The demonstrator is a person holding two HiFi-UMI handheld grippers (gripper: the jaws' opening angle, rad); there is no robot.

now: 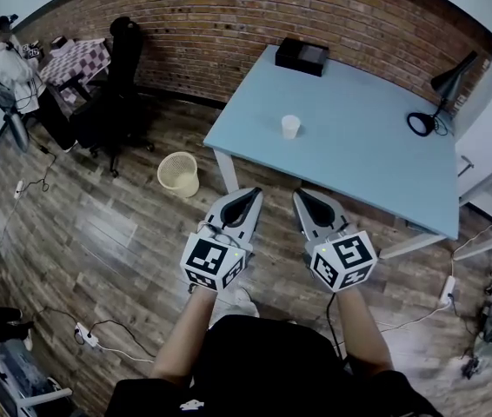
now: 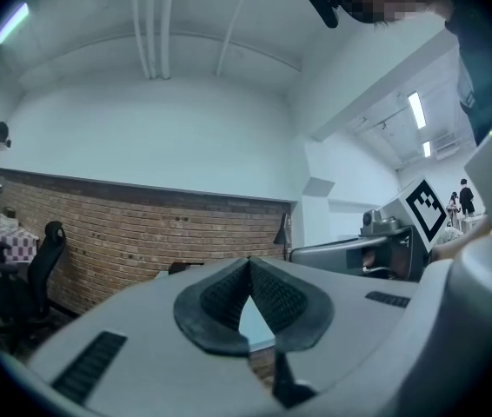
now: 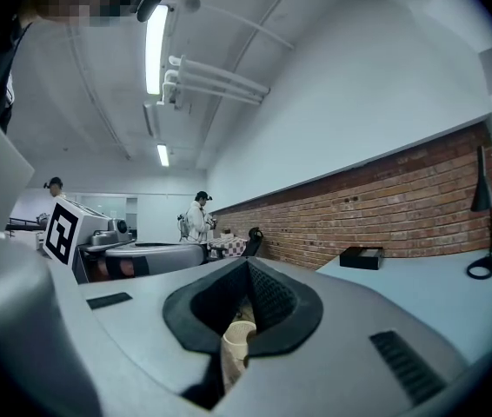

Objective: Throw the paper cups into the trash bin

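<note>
Nearest me, short of the table [image 1: 359, 159], I held both grippers side by side above the wooden floor [image 1: 116, 233]. The left gripper [image 1: 253, 192] had its jaws pressed together on nothing, and the right gripper [image 1: 300, 194] had its pads together too, gripping nothing. The trash bin [image 1: 178, 174] stood on the floor just beside the table's near-left corner. The paper cup [image 1: 290, 126] stood upright on the table, well apart from the black box [image 1: 302, 56] at its far edge, with the brick wall [image 1: 229, 24] behind.
</note>
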